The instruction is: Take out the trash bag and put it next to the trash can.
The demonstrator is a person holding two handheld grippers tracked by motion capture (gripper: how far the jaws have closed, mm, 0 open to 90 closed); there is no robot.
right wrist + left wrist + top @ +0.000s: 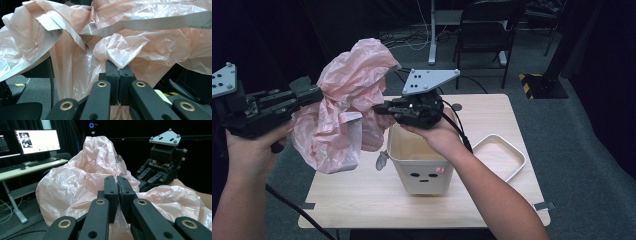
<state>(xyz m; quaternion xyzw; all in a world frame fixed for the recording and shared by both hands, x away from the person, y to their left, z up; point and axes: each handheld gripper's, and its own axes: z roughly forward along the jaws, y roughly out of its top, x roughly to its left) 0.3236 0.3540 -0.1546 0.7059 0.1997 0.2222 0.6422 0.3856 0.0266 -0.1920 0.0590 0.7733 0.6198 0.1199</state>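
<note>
Above the desk [362,200]: pink bin liner [347,100], clamped by left hand-held gripper [314,93] and right hand-held gripper [379,108]; white bin [422,170] unlined; spreading and fitting remain.

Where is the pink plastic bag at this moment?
In the high view the pink bag hangs in the air above the table's left part, stretched between the left hand-held gripper and the right hand-held gripper, just left of the white bin.
</note>
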